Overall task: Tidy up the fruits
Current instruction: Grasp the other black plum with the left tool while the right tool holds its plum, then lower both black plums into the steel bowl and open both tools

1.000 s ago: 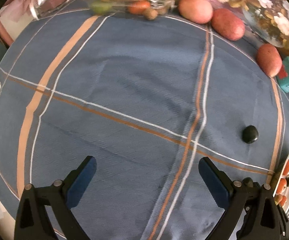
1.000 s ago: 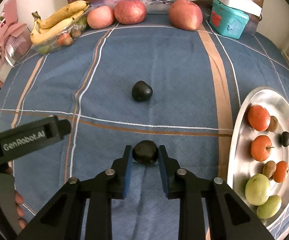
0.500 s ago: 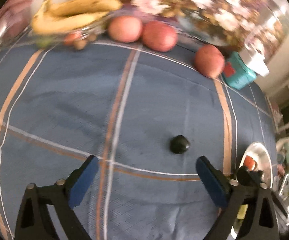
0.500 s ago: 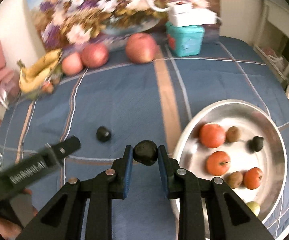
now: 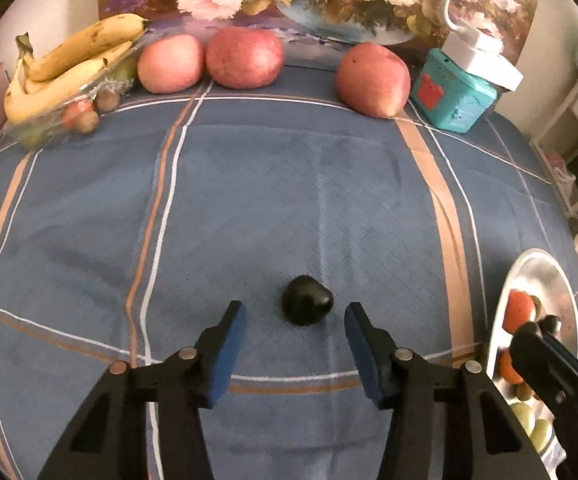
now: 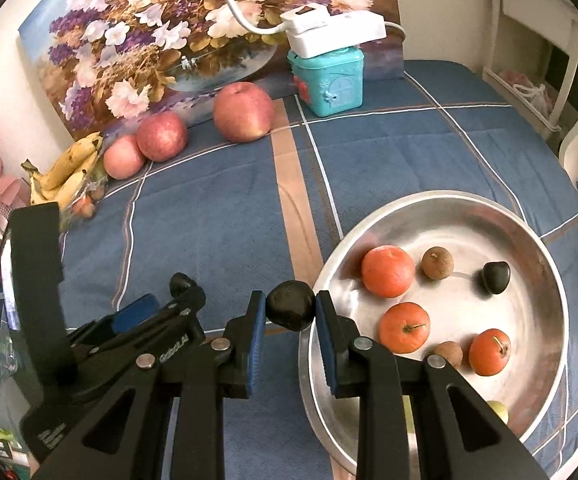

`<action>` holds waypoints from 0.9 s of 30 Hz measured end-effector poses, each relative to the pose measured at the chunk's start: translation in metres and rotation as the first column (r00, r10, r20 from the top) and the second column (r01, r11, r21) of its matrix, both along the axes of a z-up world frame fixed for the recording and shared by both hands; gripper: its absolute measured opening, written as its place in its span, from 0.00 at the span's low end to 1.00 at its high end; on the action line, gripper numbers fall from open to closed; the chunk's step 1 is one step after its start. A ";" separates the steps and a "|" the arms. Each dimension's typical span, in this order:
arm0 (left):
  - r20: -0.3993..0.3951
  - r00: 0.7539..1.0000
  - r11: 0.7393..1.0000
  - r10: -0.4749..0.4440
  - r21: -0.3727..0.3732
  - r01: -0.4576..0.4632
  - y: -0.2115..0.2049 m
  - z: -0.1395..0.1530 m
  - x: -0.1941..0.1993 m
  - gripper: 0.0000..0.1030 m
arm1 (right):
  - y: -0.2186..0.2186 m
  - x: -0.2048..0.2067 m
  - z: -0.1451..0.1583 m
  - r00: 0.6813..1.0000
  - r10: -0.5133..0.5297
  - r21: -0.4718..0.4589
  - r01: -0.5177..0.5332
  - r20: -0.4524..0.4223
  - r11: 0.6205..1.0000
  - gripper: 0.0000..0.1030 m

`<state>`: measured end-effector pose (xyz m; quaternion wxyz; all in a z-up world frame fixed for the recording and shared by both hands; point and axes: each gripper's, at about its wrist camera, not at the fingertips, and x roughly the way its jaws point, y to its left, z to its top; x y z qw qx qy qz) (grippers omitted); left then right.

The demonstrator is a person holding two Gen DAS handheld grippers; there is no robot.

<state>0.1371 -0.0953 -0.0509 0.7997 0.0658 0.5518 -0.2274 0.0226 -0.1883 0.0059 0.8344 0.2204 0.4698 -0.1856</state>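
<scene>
While a dark fruit [image 6: 291, 311] is held between the right gripper's [image 6: 291, 314] pads at the tray's [image 6: 441, 204] near-left rim, it should be carried over bare metal before release. A second dark fruit [image 5: 307, 305] is framed by the wide left gripper [image 5: 295, 316].

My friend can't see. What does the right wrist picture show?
The right gripper pinches a small dark fruit at the rim of a round metal tray holding oranges, small brown fruits and another dark fruit. Apples and bananas sit farther back on the blue tablecloth.
</scene>
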 end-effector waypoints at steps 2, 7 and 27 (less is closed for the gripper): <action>0.006 1.000 1.000 0.006 0.000 -0.006 -0.004 -0.002 0.003 0.47 | 0.000 0.000 0.000 1.000 0.000 0.004 0.000 0.002 1.000 0.25; 0.012 1.000 1.000 0.008 -0.018 -0.008 -0.007 -0.004 0.006 0.30 | -0.003 0.000 0.000 1.000 -0.003 0.004 0.003 0.002 1.000 0.25; -0.063 0.997 0.993 0.037 -0.112 -0.044 0.012 0.031 -0.017 0.27 | 0.002 -0.025 0.007 1.000 -0.018 -0.009 0.018 -0.016 1.000 0.25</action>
